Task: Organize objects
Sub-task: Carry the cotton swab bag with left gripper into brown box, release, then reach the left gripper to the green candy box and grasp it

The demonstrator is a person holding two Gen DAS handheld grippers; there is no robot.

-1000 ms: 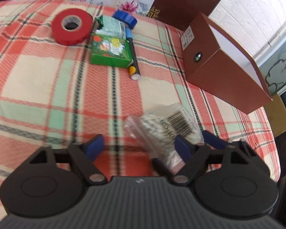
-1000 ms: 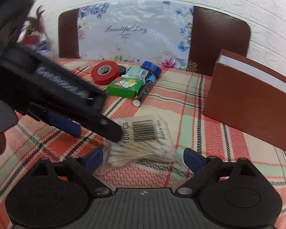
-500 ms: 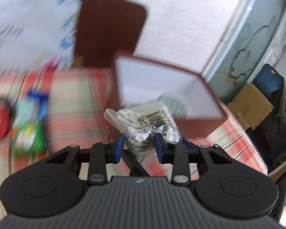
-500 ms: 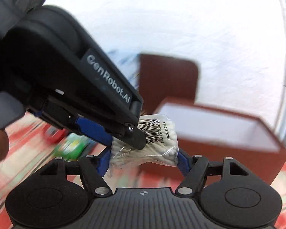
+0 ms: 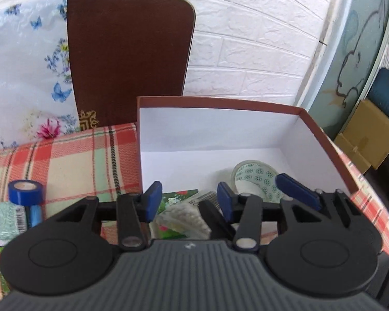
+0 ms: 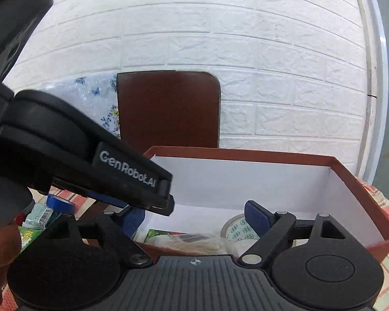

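**Swab bag down in the box, both grippers spread over it**

I have both tools hovering over the brown cardboard box with the white interior (image 5: 324, 134), and I place everything else against that box. My left gripper (image 5: 188, 198) has its blue pads (image 5: 153, 199) apart with nothing between them; my right gripper (image 6: 194, 215) is likewise spread wide and empty. The clear plastic bag of cotton swabs (image 5: 186, 220) lies inside the box near its front wall, just below the left gripper. It seems to rest partly on a green printed packet (image 5: 179, 197), though the gripper body hides most of both, so I cannot be sure of the overlap. Further into the box, toward its right wall, sits a roll of clear tape with a green-patterned core (image 5: 256, 178).

Outside the box, off its left wall on the red-and-green plaid tablecloth (image 5: 64, 160), a blue roll of tape (image 5: 26, 191) waits with other small items.

My worries from here: the two grippers crowd each other over the box, so pulling out carelessly could knock them together or catch a finger on the front wall and shove the light box across the cloth. A pad snagging the slack bag could also drag it back out.
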